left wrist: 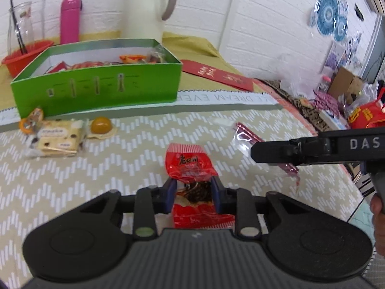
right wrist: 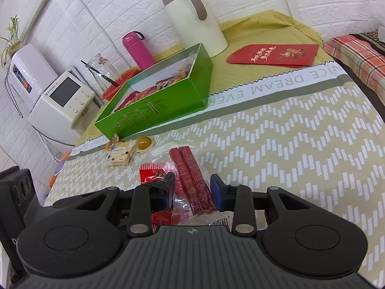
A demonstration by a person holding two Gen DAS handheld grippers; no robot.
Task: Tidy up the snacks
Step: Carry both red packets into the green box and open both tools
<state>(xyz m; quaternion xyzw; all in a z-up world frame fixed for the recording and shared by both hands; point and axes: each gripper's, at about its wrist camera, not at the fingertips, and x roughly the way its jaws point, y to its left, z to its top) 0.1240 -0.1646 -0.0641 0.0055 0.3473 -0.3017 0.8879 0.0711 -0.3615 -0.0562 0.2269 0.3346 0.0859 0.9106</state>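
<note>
My left gripper [left wrist: 194, 192] is shut on a red snack packet [left wrist: 190, 166]; its blue pads pinch the packet's near half just above the chevron tablecloth. In the right wrist view the same packet [right wrist: 154, 171] shows left of my right gripper [right wrist: 192, 185]. That gripper is open and straddles a clear-wrapped pack of dark red sticks [right wrist: 192, 178] lying on the cloth. From the left wrist view the right gripper [left wrist: 257, 153] hovers over that pack [left wrist: 243, 137]. Behind stands an open green box [left wrist: 96, 89] holding several snacks. In front of it lie a cracker pack [left wrist: 60, 139], a yellow jelly cup [left wrist: 102, 125] and an orange candy [left wrist: 30, 122].
Behind the box stand a cream thermos jug [left wrist: 146, 9], a pink bottle [left wrist: 69, 19], a glass carafe [left wrist: 20, 24] and a red bowl [left wrist: 21, 57]. Red envelopes [left wrist: 216, 74] lie to the box's right. A white appliance [right wrist: 60, 101] stands off the table's left end, and clutter [left wrist: 349, 91] lies beyond its right edge.
</note>
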